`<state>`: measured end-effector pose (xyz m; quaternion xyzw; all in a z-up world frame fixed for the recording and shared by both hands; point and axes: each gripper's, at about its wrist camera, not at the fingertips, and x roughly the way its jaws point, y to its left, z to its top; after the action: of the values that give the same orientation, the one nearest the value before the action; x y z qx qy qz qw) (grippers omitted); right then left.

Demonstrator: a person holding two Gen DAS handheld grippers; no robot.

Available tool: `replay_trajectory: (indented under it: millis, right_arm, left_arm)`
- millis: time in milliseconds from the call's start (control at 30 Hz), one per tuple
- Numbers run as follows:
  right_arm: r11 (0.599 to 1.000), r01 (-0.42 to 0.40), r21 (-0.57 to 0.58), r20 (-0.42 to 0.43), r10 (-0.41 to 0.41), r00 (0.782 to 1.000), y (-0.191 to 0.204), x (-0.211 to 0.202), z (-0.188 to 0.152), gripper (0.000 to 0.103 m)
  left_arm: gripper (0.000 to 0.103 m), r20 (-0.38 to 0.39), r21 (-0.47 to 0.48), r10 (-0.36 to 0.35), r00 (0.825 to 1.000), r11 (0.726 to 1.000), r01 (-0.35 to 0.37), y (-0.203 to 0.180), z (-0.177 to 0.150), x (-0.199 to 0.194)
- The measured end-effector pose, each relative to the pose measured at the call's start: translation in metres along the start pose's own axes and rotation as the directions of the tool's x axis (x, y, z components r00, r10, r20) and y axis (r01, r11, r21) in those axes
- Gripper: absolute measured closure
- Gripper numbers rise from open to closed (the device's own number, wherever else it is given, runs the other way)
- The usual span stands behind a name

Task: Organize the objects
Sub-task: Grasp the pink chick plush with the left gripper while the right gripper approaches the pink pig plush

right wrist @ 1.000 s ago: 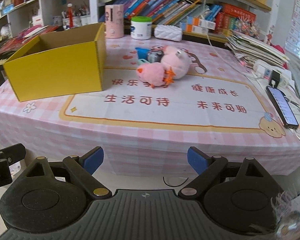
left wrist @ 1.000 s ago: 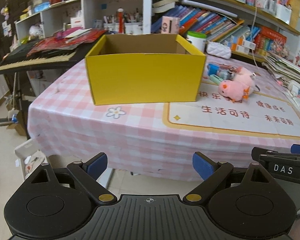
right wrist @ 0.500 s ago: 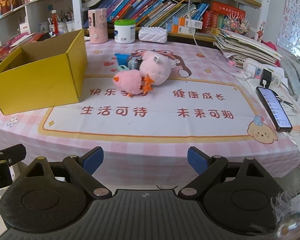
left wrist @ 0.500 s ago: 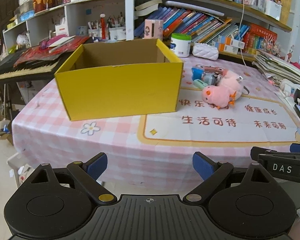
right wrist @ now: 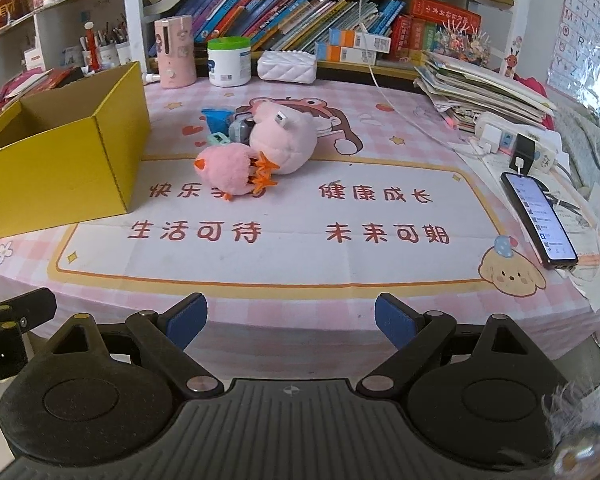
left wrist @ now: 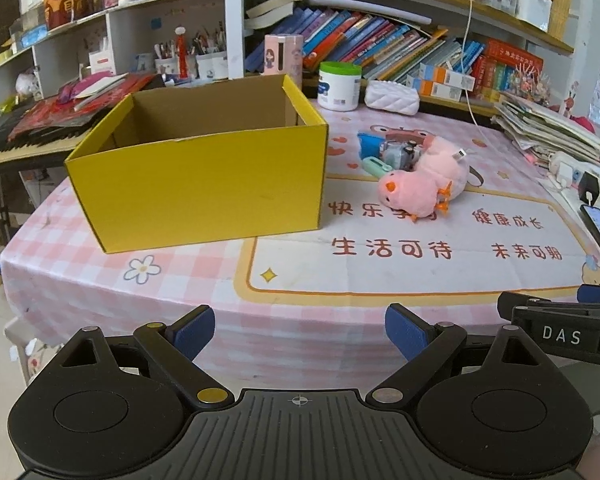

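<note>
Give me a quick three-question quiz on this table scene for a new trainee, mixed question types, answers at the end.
1. True or false: the yellow cardboard box has its top open.
2. Which lies nearer the box: the pink plush chick or the black smartphone?
3. Multiple choice: the left gripper and right gripper are A) both open and holding nothing, B) both gripping toys, C) inside the box.

Key: 1 true; 2 the chick; 3 A.

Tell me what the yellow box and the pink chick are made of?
Box: looks like cardboard, smooth yellow outside, plain brown inside, with thin folded walls. Chick: seems to be soft plush fabric, since its surface is fuzzy; the orange feet look like felt, though that is hard to tell.
</note>
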<state>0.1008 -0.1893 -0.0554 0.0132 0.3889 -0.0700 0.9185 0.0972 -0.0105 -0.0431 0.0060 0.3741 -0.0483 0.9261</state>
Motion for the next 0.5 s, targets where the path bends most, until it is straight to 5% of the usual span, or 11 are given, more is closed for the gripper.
replay_trajectory:
  millis: [500]
  right_arm:
    - [0.999,-0.027,-0.042,0.019,0.028,0.999,-0.02,0.024,0.034,0.013]
  left_arm:
    - [0.009,0.011,-0.034,-0.015,1.0,0.999,0.016,-0.024,0.025,0.026]
